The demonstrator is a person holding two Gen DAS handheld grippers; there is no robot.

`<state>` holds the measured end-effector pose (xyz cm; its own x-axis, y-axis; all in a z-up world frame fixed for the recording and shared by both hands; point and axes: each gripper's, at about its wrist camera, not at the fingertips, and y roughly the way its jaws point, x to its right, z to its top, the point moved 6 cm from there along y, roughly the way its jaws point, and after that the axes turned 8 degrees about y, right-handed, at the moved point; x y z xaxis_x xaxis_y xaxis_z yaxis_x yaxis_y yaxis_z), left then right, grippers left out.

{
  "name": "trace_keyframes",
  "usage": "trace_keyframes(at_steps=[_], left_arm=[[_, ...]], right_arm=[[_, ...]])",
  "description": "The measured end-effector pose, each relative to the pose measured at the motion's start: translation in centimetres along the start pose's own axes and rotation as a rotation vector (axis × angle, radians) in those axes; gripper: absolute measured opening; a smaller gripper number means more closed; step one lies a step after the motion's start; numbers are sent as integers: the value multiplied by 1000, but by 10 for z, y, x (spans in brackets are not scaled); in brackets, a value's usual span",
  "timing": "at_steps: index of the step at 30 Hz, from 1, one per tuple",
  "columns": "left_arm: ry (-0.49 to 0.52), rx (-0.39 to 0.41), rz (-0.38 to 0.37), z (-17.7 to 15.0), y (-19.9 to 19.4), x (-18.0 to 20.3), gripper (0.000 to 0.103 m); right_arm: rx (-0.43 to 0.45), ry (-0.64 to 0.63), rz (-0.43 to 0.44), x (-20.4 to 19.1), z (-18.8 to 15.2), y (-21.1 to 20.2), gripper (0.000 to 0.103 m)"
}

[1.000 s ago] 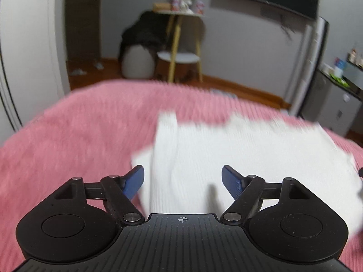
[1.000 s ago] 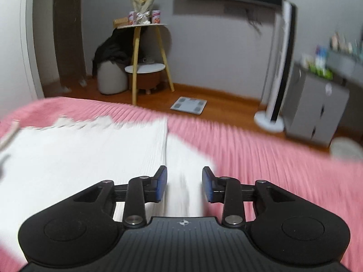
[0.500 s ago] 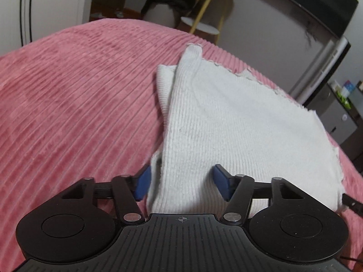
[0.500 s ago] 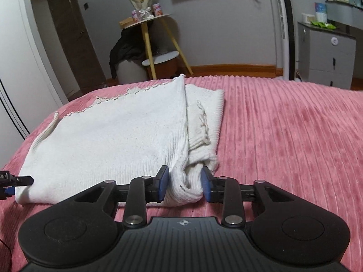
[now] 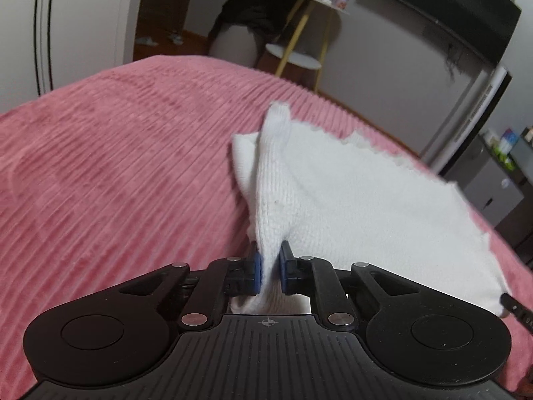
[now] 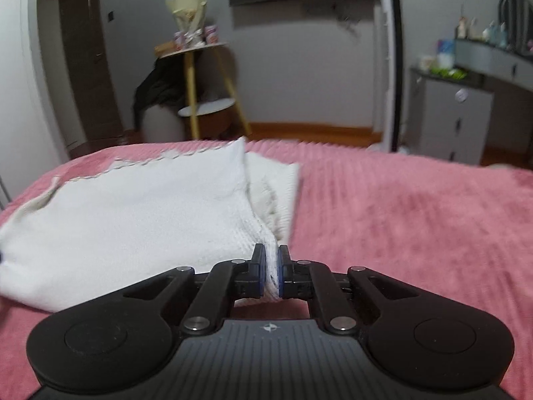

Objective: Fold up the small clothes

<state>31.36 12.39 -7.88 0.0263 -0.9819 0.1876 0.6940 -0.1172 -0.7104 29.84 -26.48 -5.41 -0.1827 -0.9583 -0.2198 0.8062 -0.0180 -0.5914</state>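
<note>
A white knitted garment (image 5: 359, 200) lies partly folded on a pink ribbed bedspread (image 5: 116, 166). My left gripper (image 5: 269, 266) is shut on the garment's near left corner, and the fabric rises in a ridge from the pinch. In the right wrist view the same garment (image 6: 140, 206) spreads to the left, and my right gripper (image 6: 273, 273) is shut on its near right corner. A folded-under sleeve (image 6: 279, 180) shows beside the right edge. The right gripper's tip shows at the left wrist view's right edge (image 5: 516, 306).
The pink bedspread (image 6: 416, 216) extends to the right of the garment. Beyond the bed stand a yellow-legged side table (image 6: 200, 76), a dark pile of clothes (image 6: 156, 90), a tall white fan (image 6: 389, 66) and a grey dresser (image 6: 466, 106).
Both grippers have closed on the garment's near corners, one on each side. The pinched fabric has lifted into ridges, and both cameras have tilted up slightly.
</note>
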Motion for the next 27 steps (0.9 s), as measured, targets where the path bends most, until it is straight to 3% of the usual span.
trace_keyframes(at_steps=[3, 6, 8, 12, 13, 14, 16, 20, 25, 27], left_arm=[[23, -68, 48, -18, 21, -9, 19], [68, -26, 69, -13, 11, -6, 32], [101, 30, 90, -2, 0, -4, 35], [146, 108, 96, 32, -1, 6, 39], [150, 116, 95, 42, 5, 10, 46], [164, 119, 93, 51, 14, 15, 58], [176, 96, 144, 67, 38, 18, 57], [179, 64, 158, 89, 73, 25, 55], [245, 63, 204, 95, 104, 33, 50], [241, 61, 204, 92, 112, 36, 50]], right_arm=[[-64, -44, -53, 4, -19, 17, 6], [-72, -111, -75, 4, -24, 23, 12], [-58, -95, -94, 7, -14, 14, 39], [45, -32, -82, 7, 12, 0, 39], [57, -51, -70, -1, 17, 2, 39], [60, -75, -54, -10, 23, 6, 39], [69, -127, -30, -32, 33, 21, 39], [34, -194, -13, -60, 51, 70, 37], [6, -221, -70, -73, 75, 120, 36], [-15, -197, -44, -76, 77, 134, 36]])
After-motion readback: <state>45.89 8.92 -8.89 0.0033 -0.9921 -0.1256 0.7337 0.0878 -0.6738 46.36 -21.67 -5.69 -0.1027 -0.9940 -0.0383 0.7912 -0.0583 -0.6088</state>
